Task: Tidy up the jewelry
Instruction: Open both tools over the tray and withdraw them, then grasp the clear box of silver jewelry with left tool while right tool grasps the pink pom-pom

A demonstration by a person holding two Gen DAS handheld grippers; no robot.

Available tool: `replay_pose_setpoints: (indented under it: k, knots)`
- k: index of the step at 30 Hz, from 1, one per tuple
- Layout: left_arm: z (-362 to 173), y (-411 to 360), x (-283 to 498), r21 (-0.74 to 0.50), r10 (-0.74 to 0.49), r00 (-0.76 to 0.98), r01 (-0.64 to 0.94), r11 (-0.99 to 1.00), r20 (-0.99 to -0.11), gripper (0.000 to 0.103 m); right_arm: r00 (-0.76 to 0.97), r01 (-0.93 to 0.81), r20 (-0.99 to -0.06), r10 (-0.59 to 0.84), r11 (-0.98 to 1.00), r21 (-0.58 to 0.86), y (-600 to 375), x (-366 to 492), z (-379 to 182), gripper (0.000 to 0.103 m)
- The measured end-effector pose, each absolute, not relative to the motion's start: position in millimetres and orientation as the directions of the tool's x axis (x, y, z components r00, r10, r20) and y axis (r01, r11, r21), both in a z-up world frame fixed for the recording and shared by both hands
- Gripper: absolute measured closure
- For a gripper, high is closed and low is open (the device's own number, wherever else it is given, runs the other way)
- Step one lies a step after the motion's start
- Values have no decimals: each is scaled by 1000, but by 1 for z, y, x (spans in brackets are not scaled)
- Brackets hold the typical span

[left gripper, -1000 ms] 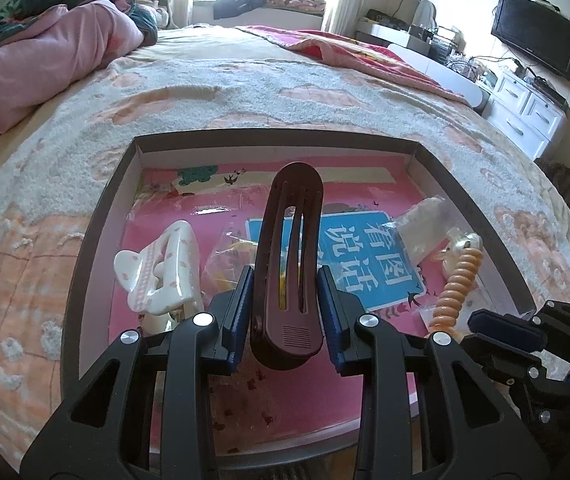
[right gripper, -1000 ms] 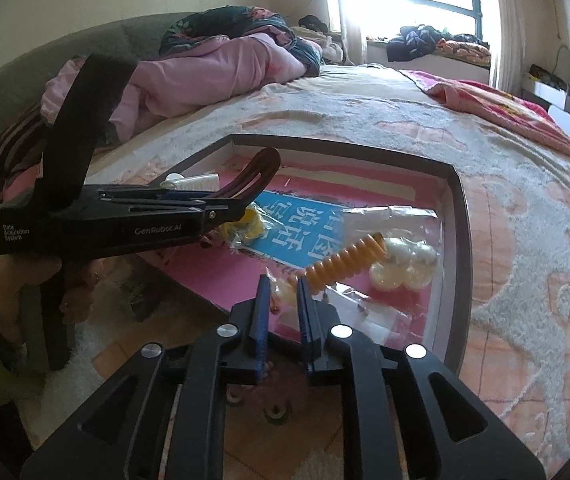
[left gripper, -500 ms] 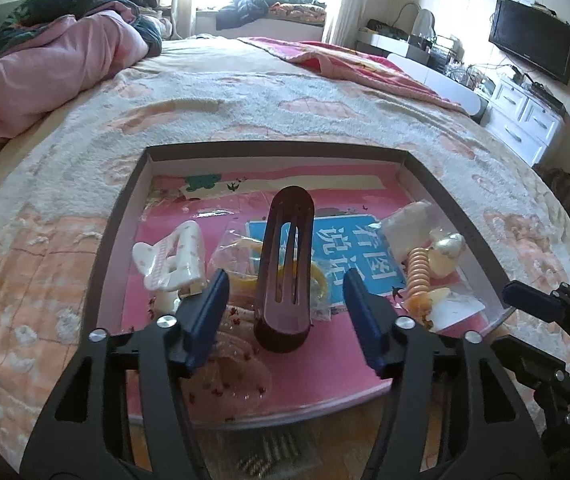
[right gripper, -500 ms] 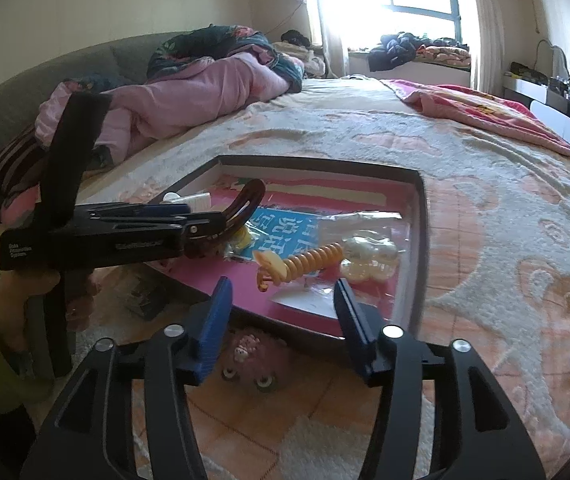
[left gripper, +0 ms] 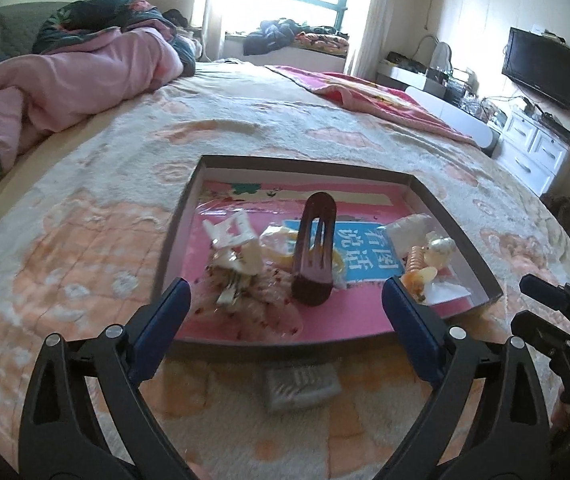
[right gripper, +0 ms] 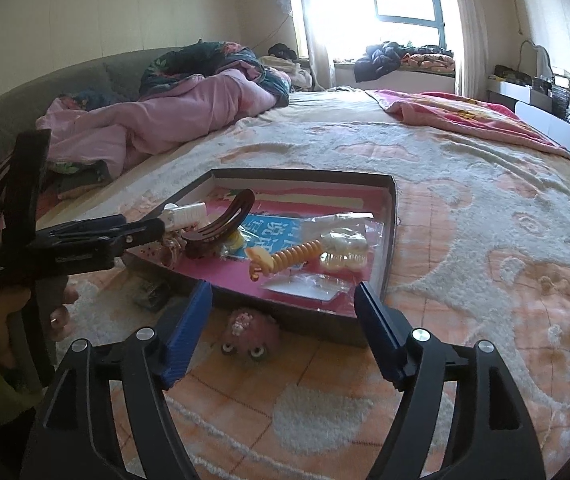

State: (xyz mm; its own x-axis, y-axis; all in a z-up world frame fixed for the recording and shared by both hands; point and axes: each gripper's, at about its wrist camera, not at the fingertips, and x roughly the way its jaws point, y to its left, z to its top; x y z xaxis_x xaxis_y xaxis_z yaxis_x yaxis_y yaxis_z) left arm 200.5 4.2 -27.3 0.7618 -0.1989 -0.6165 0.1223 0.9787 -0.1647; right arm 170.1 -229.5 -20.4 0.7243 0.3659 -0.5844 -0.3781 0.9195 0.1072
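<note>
We have just let go on both sides: the left gripper [left gripper: 285, 308], which pinched the brown hair clip [left gripper: 315, 254] a second ago, is opening with nothing between its jaws, and the clip now lies inside the tray [left gripper: 455, 220], near its middle. The right gripper [right gripper: 281, 320] is likewise opening, empty, its orange spiral tie [right gripper: 285, 258] resting in the tray. Only the right view shows the pink fuzzy item [right gripper: 249, 332] still outside the tray's near edge.

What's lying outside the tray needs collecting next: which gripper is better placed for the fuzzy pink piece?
Right. The fuzzy pink piece lies just outside the tray, straight ahead of the right gripper, whose empty jaws are opening. The left gripper, also opening and empty, sits off to its side.
</note>
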Motion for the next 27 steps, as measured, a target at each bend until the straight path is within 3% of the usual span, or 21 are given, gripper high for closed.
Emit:
replay_pose_setpoints:
  k: [11,22,27]
  knots:
    - [-35,17,172,-145,-177,754,110,983,-633,15,706,-393,-606,367,914,95,-224,158,-29,31]
    - [-52,19,165,-148,-192,703,123,981,-685,15,619,-422,-691,374,900,110,-199,178,-54,31]
    - [-60,14,169,-165,-203,682,121,979,-703,25,565,-388,-728,387,904,180,-194,196,-66,41]
